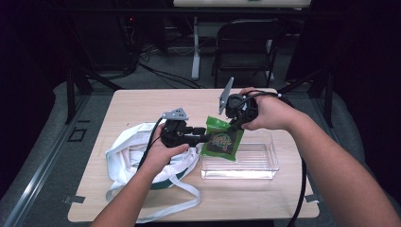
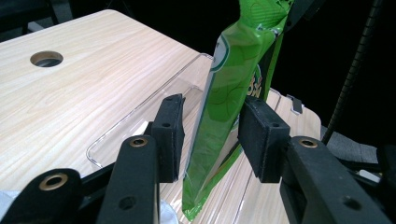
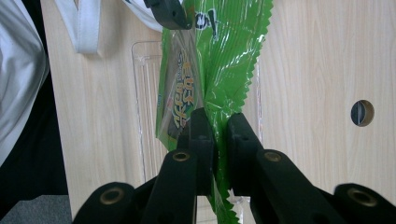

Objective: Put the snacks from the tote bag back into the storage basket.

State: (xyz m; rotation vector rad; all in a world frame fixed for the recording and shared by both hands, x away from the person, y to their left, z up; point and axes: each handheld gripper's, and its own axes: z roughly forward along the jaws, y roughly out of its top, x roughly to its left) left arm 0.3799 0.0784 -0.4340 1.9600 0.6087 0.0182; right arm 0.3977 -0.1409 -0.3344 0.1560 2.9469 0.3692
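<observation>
Two tools meet over one green snack packet (image 1: 221, 140), which hangs above the clear plastic tray (image 1: 265, 163) at about three o'clock of the tabletop's (image 1: 137, 101) middle. At nine o'clock lies a white tote bag (image 1: 125, 151) with loose straps, slumped under the person's left forearm.

The left tool (image 1: 204, 138) reaches in level from nine o'clock. In the left gripper view its pads (image 2: 169, 135) stand apart at a middling width, one on either side of the packet's (image 2: 219, 121) edge, with a gap showing on the left and the right pad close to the film, perhaps brushing it; it is not gripping.

The right tool (image 1: 232, 125) comes from one o'clock. In the right gripper view its jaws are pinched narrow on the crimped, saw-toothed seal of the packet (image 3: 224, 56), so the packet's weight hangs from that pinch.

By the look of it the packet is light, thin and crinkly: glossy film, likely slippery, with soft air-cushioned contents that could crush under a hard squeeze. The flat seal strip is the best place to take it, since it is stiffer than the belly and gives the pads two parallel faces. A grip on the puffed middle would probably slide or deform. Held from one corner, it will tend to swing and twist, so lowering into the tray should go gently.
</observation>
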